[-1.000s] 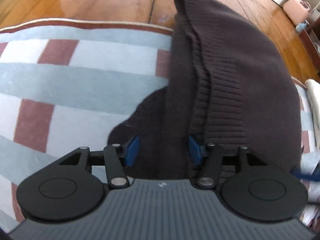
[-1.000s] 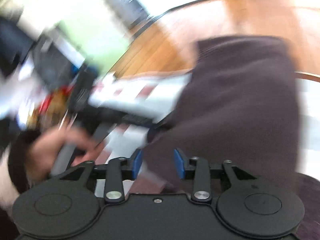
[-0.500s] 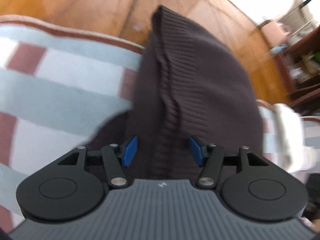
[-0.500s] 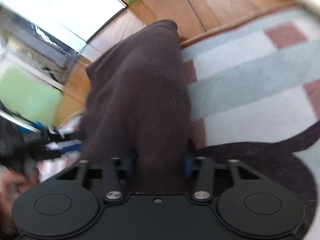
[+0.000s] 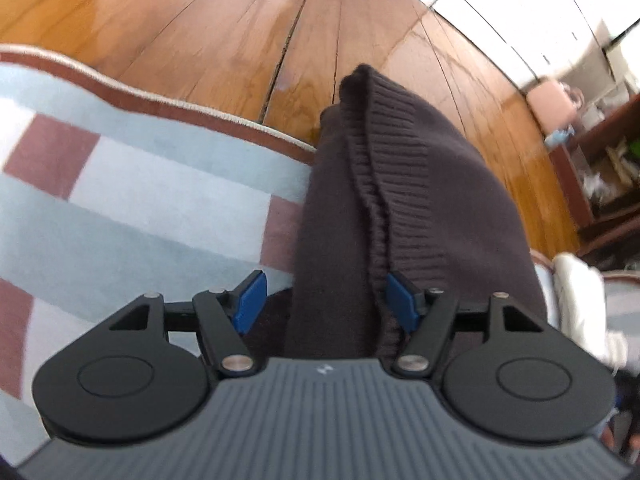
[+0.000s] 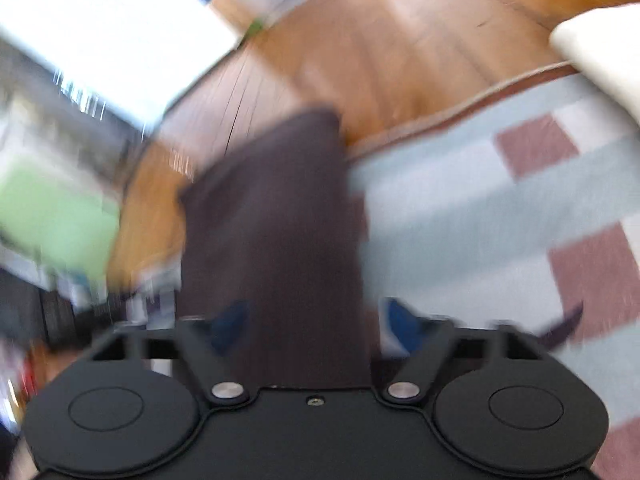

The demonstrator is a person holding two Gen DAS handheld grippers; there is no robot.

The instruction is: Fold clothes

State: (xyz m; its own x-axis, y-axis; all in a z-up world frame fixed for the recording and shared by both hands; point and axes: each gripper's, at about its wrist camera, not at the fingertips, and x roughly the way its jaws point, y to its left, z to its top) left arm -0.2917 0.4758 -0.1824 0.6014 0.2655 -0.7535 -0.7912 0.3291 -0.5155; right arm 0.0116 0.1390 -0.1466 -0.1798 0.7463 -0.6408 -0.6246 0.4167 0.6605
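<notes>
Dark knit sweater runs up frame centre over the striped rug, lying between both opening grippers: left gripper and right gripper, pads off it.

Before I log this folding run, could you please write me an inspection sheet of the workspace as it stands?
Surface: striped rug on a wooden floor.
Job's things: dark knit garment, ribbed hem bunched, draped up from the rug.
Clutter: white cloth at the rug's edge.
Grippers: left gripper and right gripper both opening, garment between the jaws, blue pads apart from it.
Cables: nothing seen.
Surroundings: dark shelf, pink bag; right view blurred.
</notes>
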